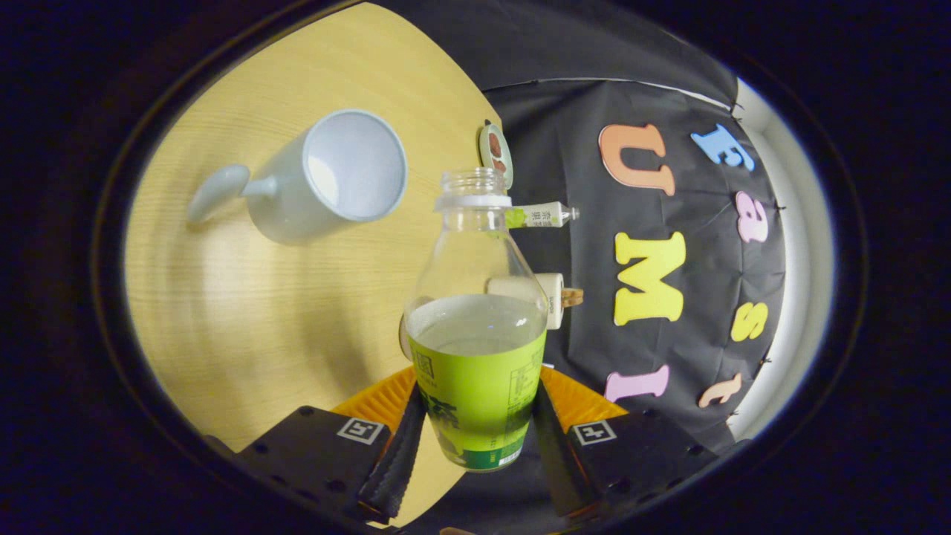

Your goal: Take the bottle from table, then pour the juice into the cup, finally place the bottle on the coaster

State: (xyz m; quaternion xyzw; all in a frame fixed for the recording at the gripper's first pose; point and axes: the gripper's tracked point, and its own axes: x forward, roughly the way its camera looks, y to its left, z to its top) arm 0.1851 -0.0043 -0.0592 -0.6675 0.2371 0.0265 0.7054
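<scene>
The uncapped bottle point(475, 327) is clamped between the gripper's point(475, 435) fingers, apparently tilted toward the cup point(327, 178) on the table point(245, 312).

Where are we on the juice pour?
Done: the tool is shut on the bottle, uncapped and off the table. In hand: the view is tilted, but the juice sits low and the cup looks empty, so pouring has not begun. Left: pour, then set the bottle on the coaster.
</scene>
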